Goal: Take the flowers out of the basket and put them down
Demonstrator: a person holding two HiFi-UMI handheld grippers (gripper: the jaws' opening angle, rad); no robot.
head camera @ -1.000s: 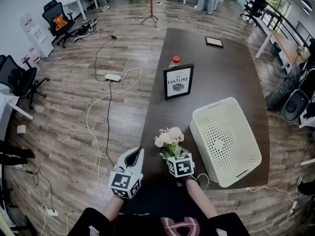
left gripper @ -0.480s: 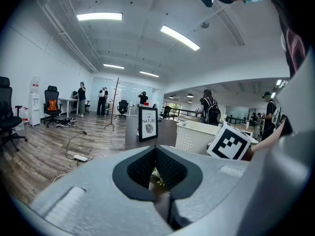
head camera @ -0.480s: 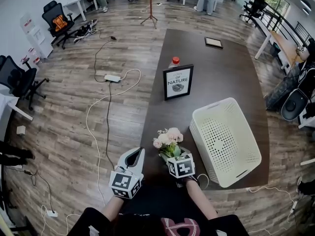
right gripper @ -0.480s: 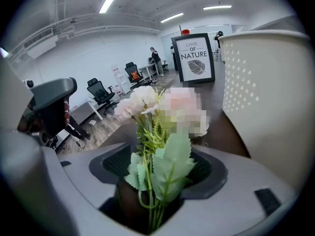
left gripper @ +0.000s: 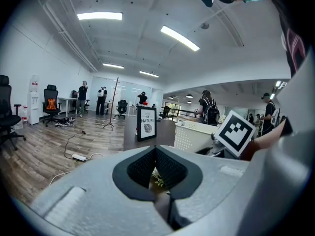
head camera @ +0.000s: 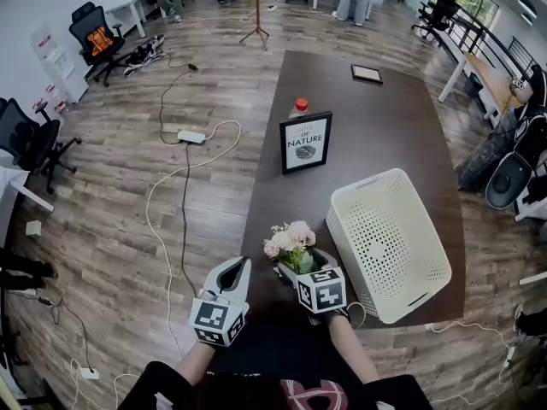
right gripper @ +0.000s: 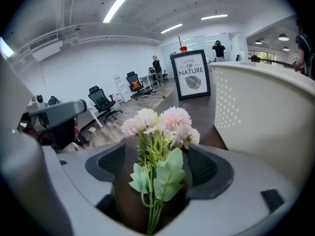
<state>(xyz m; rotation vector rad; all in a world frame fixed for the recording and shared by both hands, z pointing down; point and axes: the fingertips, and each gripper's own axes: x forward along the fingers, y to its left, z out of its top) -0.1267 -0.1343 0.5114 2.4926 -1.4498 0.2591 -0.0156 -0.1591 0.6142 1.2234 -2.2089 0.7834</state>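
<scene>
Jaws of the right gripper [right gripper: 156, 163] stand wide apart, having just been opening, and the flowers [right gripper: 162, 124] rise between them without either pad pressing on the stems. Seen from the head view, this right gripper [head camera: 301, 265] tilts forward and down toward the near end of the table [head camera: 385, 135]. Its marker cube faces up, and the person's right forearm [head camera: 346, 357] runs back from it toward the body.

The flowers [head camera: 289, 239] rest on the dark tabletop close to its near left corner, pink and cream heads pointing away from the person. They lie just beside the white perforated basket [head camera: 389, 246] and are outside it.

The left gripper [head camera: 239, 265] sits at the table's left edge, pointing forward and almost level, with the left forearm [head camera: 195, 364] behind it. In its own view the left gripper [left gripper: 155, 154] has its pads brought together at the tips, with nothing between them.

Farther up the table stands a framed sign [head camera: 306, 141], with a red-capped bottle [head camera: 301, 105] behind it.
</scene>
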